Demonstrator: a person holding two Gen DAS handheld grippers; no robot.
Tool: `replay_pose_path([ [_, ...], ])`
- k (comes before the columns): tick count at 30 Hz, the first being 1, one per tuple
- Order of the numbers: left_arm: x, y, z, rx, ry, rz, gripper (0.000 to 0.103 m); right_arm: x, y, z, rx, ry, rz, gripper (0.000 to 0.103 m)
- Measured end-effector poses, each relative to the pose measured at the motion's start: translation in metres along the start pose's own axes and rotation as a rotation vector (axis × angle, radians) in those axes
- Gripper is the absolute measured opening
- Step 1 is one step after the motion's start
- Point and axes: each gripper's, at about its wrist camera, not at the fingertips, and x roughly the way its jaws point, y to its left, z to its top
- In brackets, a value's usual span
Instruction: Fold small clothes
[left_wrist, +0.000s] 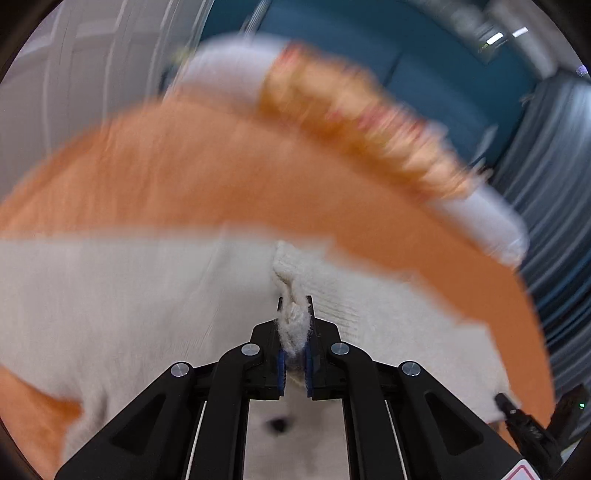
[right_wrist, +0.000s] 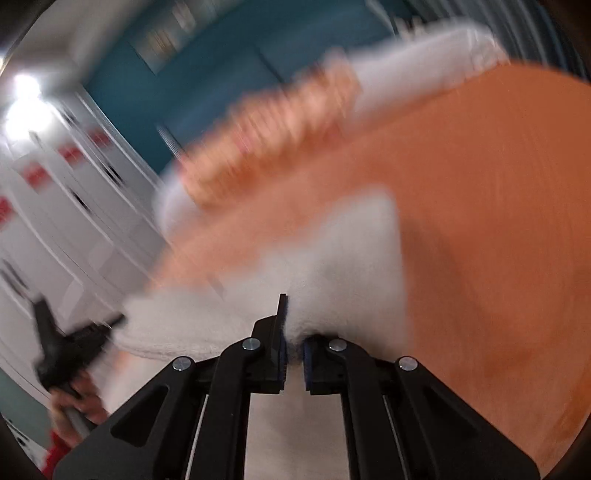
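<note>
Black jaws of the left gripper (left_wrist: 294, 325) sit closest in the left wrist view, pinched together on a bunched tuft of a white knitted garment (left_wrist: 147, 295); fibres bulge out between the blue pads, so the hold looks firm. In the right wrist view the right gripper (right_wrist: 294, 332) is likewise clamped on the white knit, with fluffy cloth squeezed into the narrow gap between its jaws. Each tool turns up at the edge of the other's view, at the garment's outer ends, so the two hold opposite ends of one edge.

That garment is the landmark. It spreads out from both grippers across an orange surface (left_wrist: 184, 177), which reaches well beyond it on every side in view. At the orange surface's far edge, well apart from the garment, lies a blurred heap of white and patterned orange cloth (left_wrist: 351, 122). Beyond that heap stands a teal backdrop (left_wrist: 424, 74). A person's hand (right_wrist: 79, 402) holding the left gripper shows low at the left of the right wrist view.

The step in hand appears to be carrying the gripped edge over to make a fold. To do it well, both ends should travel together and level, the edge kept taut enough not to sag, and be laid squarely before either grip opens. Heavy blur hides the garment's outline, so alignment cannot be judged.
</note>
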Motion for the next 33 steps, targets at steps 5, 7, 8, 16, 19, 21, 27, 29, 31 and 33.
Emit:
replay_pose_path([
  [5, 0.033, 0.016, -0.030, -0.033, 0.041, 0.039, 0.007, -0.004, 0.001, -0.009, 0.009, -0.044, 0.031, 0.005],
  [7, 0.036, 0.015, -0.032, -0.029, 0.032, 0.044, 0.010, 0.004, -0.001, -0.011, -0.025, -0.020, -0.014, 0.007],
  [8, 0.035, 0.016, -0.032, -0.028, 0.027, 0.046, 0.012, 0.016, -0.010, -0.014, -0.027, 0.038, -0.063, 0.006],
  [16, 0.033, 0.028, -0.043, -0.024, -0.046, 0.016, 0.013, -0.053, 0.009, -0.006, -0.121, -0.179, -0.204, 0.009],
  [19, 0.032, 0.026, -0.045, -0.013, -0.064, 0.023, 0.013, -0.007, 0.015, 0.009, -0.223, -0.077, -0.315, 0.009],
  [21, 0.031, 0.025, -0.046, -0.008, -0.069, 0.027, 0.013, 0.013, 0.004, 0.003, -0.215, -0.027, -0.341, 0.006],
  [27, 0.034, 0.023, -0.049, 0.007, -0.086, 0.041, 0.013, 0.022, 0.011, -0.002, -0.294, -0.053, -0.417, 0.004],
  [29, 0.034, 0.022, -0.049, 0.012, -0.089, 0.048, 0.013, 0.020, 0.009, -0.005, -0.306, -0.058, -0.427, 0.004],
  [31, 0.034, 0.022, -0.050, 0.017, -0.092, 0.054, 0.013, 0.019, 0.010, -0.007, -0.319, -0.062, -0.436, 0.004],
  [33, 0.035, 0.022, -0.050, 0.017, -0.093, 0.054, 0.013, 0.016, 0.009, -0.014, -0.335, -0.072, -0.447, 0.004],
])
